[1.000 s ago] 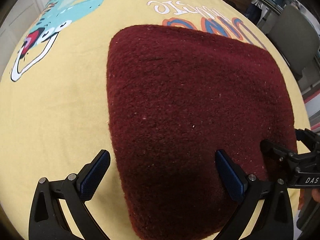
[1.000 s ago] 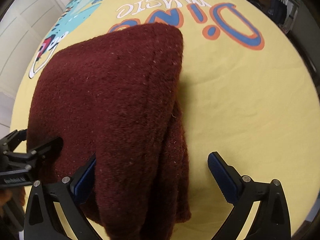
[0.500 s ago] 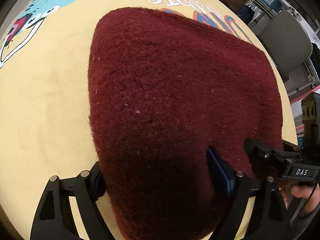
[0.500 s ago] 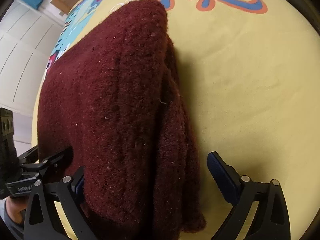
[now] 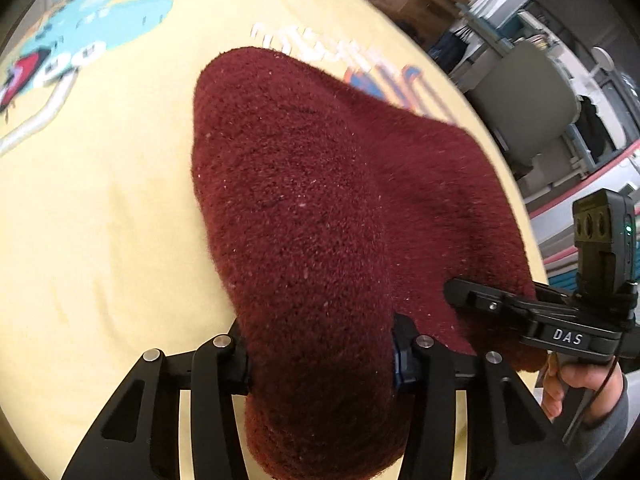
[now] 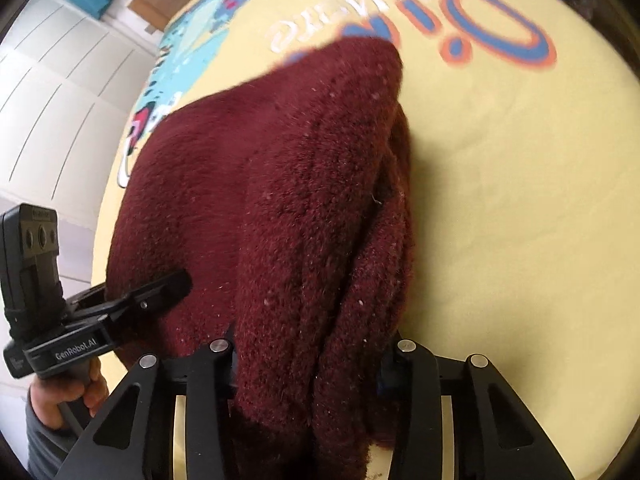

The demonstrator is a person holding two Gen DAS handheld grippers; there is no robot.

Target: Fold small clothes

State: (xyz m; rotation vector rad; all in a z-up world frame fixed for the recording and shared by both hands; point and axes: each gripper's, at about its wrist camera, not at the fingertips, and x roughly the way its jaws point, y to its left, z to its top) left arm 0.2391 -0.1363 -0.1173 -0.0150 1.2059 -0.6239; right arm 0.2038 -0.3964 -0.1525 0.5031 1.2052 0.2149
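Your left gripper (image 5: 320, 356) and right gripper (image 6: 308, 364) have each just been closing and now pinch the near edge of the maroon knit garment (image 5: 340, 208), which lies partly folded on the yellow printed sheet (image 5: 100, 220) covering the surface. Judged soft, thick and limp, it should sag between holds, so grip the doubled edge near its corners. No containers are in view.
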